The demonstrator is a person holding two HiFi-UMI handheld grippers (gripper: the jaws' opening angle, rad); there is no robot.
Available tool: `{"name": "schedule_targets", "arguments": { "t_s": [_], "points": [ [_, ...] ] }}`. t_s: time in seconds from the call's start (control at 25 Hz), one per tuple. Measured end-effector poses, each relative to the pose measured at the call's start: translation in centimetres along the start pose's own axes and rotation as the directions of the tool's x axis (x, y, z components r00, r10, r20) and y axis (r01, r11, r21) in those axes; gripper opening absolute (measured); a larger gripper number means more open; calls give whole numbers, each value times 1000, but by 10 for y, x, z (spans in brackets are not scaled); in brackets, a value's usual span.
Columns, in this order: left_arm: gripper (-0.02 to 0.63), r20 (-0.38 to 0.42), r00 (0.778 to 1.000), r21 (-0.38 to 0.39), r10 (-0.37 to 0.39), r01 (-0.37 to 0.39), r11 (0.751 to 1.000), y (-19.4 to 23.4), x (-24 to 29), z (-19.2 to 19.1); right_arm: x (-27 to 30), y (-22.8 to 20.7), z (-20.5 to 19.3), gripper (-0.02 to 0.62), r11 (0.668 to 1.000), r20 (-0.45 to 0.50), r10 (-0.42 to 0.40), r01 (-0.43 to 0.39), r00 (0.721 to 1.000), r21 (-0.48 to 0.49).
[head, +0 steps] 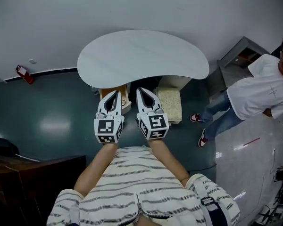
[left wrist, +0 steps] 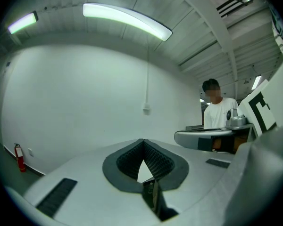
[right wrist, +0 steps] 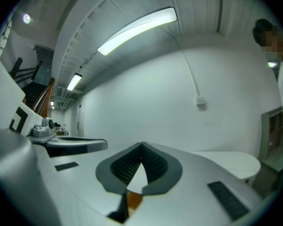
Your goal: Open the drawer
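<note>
Under the front edge of a white kidney-shaped table (head: 141,55) stands a light wooden unit (head: 126,100), partly hidden behind my grippers; no drawer front can be made out. Beside it sits a cream-coloured unit (head: 170,103). My left gripper (head: 116,93) and right gripper (head: 140,91) are held side by side in front of my chest, pointing level at the table. Both are shut with nothing in them. The left gripper view shows its tips (left wrist: 144,141) meeting against the white wall. The right gripper view shows the same (right wrist: 141,145), with the table top (right wrist: 228,161) to the right.
A person in a white T-shirt and jeans (head: 252,91) stands to the right of the table. A red fire extinguisher (head: 24,73) hangs low on the wall at left. Dark wooden furniture (head: 28,173) stands at my lower left. The floor is dark green.
</note>
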State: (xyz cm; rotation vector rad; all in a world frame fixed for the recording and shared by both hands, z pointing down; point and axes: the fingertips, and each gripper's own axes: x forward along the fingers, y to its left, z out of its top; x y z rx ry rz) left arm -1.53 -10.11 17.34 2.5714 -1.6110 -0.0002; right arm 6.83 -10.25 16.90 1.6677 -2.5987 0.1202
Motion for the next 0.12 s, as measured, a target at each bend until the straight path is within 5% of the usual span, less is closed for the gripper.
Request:
{"name": "schedule_targets", "arguments": {
  "t_s": [0.12],
  "points": [
    [5, 10, 1000, -1, -1, 1, 1000, -2, 4, 3, 0, -12, -1, 4, 1000, 0, -14, 14, 1000, 2]
  ]
}}
